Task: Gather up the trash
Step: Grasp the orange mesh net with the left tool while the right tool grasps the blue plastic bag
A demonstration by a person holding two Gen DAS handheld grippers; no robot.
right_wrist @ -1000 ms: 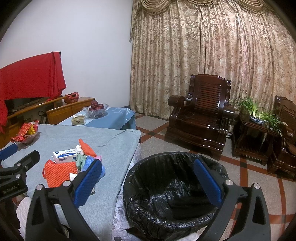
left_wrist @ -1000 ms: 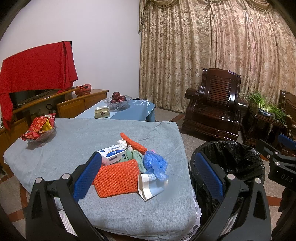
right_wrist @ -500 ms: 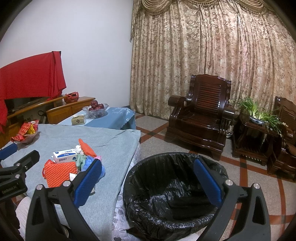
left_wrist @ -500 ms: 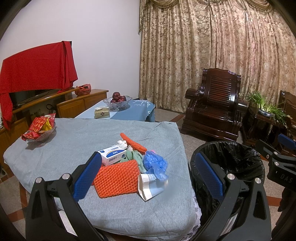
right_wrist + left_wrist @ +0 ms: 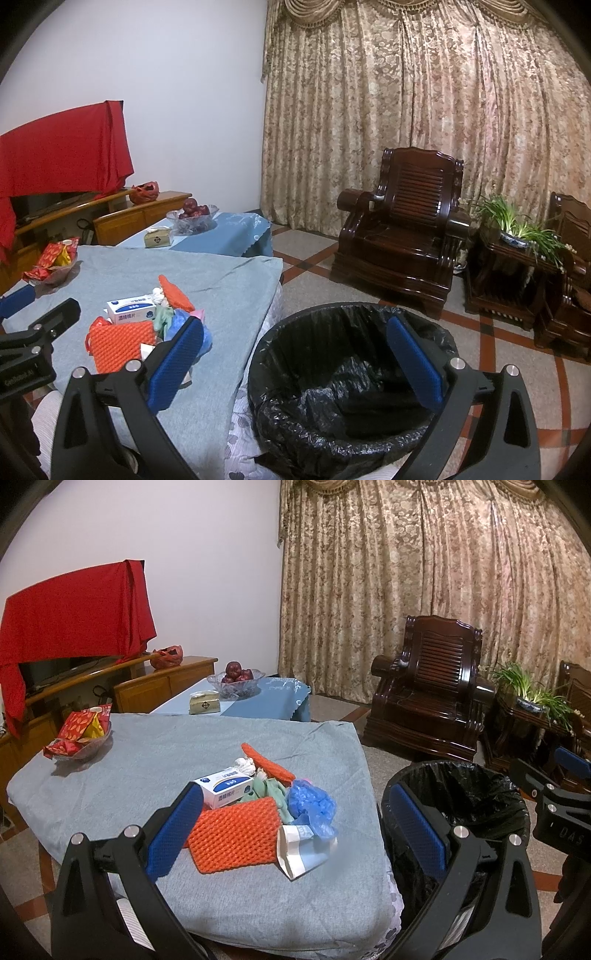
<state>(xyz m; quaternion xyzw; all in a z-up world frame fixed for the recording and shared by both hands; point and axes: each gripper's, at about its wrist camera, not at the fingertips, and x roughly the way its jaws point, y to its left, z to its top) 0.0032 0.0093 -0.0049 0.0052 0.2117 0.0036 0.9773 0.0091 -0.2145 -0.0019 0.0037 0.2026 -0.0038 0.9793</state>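
Left gripper [image 5: 295, 823] wide open, empty, hovering over near edge of grey-covered table [image 5: 147, 775]. Trash pile just ahead between its fingers: orange mesh pad [image 5: 236, 834], white-blue box [image 5: 225, 788], blue plastic bag [image 5: 310, 805], paper cup [image 5: 299, 853], second orange mesh piece [image 5: 267, 762], all touching or overlapping. Black-lined trash bin [image 5: 476, 794] right of pile, behind right finger. Right gripper [image 5: 295, 362] also wide open, empty, above bin [image 5: 332, 406]; pile left of its left finger. Snack bowl [image 5: 79, 738] far left.
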